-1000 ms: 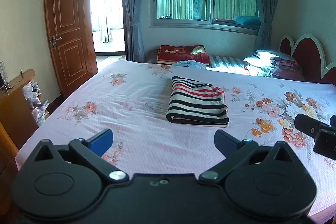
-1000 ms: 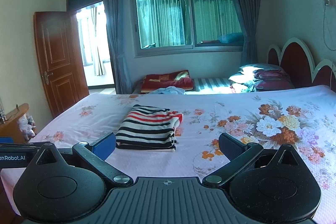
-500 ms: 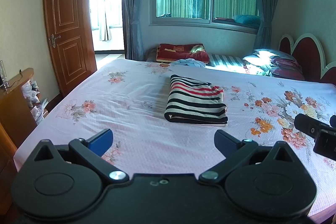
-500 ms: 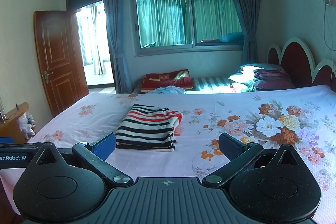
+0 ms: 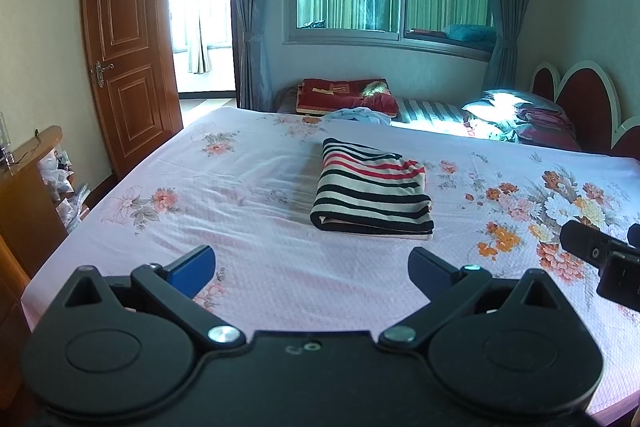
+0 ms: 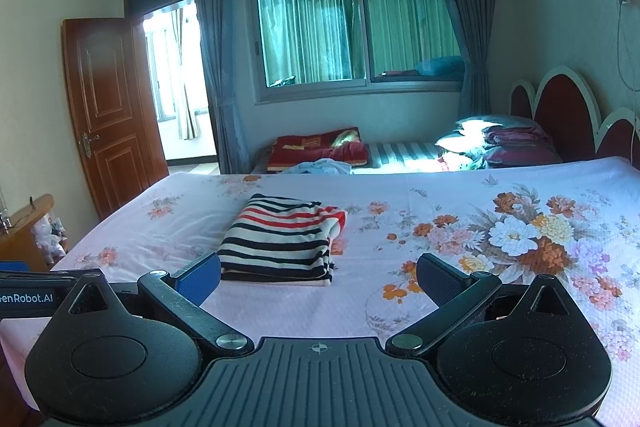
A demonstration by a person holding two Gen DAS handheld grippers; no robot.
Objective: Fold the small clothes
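A small garment with black, white and red stripes (image 5: 372,191) lies folded into a neat rectangle in the middle of the floral bedsheet (image 5: 240,195). My left gripper (image 5: 312,267) hovers open over the bed's near edge, well short of the garment, with nothing between its blue pads. In the right wrist view the same striped garment (image 6: 284,237) lies ahead and to the left. My right gripper (image 6: 318,273) is open and empty; its left pad overlaps the garment's near corner in the image. The right gripper's body (image 5: 600,259) shows at the left view's right edge.
A wooden cabinet (image 5: 24,187) stands left of the bed and an open wooden door (image 5: 128,55) beyond it. Pillows and folded bedding (image 5: 516,119) lie by the red headboard (image 5: 576,103). A red blanket (image 5: 344,95) and a pale cloth (image 5: 356,115) sit past the bed's far edge.
Both views shift only slightly; the striped garment stays folded in place and both grippers stay open and empty.
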